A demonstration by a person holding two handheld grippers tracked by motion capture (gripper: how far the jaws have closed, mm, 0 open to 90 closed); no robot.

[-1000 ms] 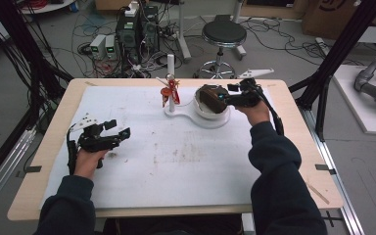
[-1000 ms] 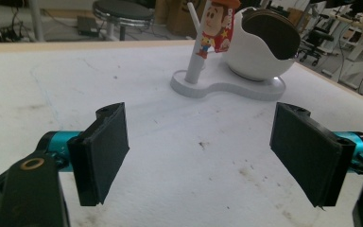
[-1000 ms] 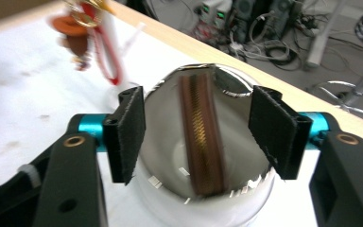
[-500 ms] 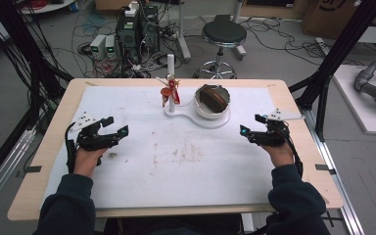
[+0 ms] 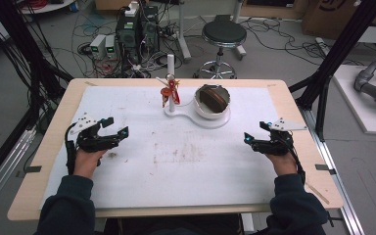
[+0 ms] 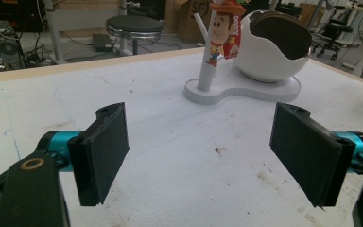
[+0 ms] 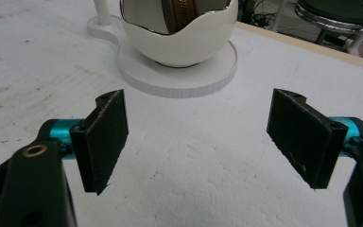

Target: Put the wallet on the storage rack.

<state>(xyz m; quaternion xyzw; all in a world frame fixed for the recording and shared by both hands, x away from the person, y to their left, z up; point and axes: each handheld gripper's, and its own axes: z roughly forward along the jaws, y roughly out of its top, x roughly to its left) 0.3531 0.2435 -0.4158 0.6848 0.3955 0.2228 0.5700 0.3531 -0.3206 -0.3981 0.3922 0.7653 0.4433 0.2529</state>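
Right gripper (image 5: 260,138) withdrawn from white egg-shaped holder (image 5: 212,104), now right of it, jaws spread, empty. Left gripper (image 5: 111,132) left of holder, spread. Keep grippers clear.

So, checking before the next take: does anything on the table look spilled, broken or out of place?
Only brownish stains on the white table cover. The egg-shaped bowl has a jagged rim, apparently by design.

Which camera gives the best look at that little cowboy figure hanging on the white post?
The left gripper view: the cowboy figure is close enough to make out its hat and clothes, beside the egg-shaped bowl. In the high view it is a small red shape. The right gripper view catches just the post's foot.
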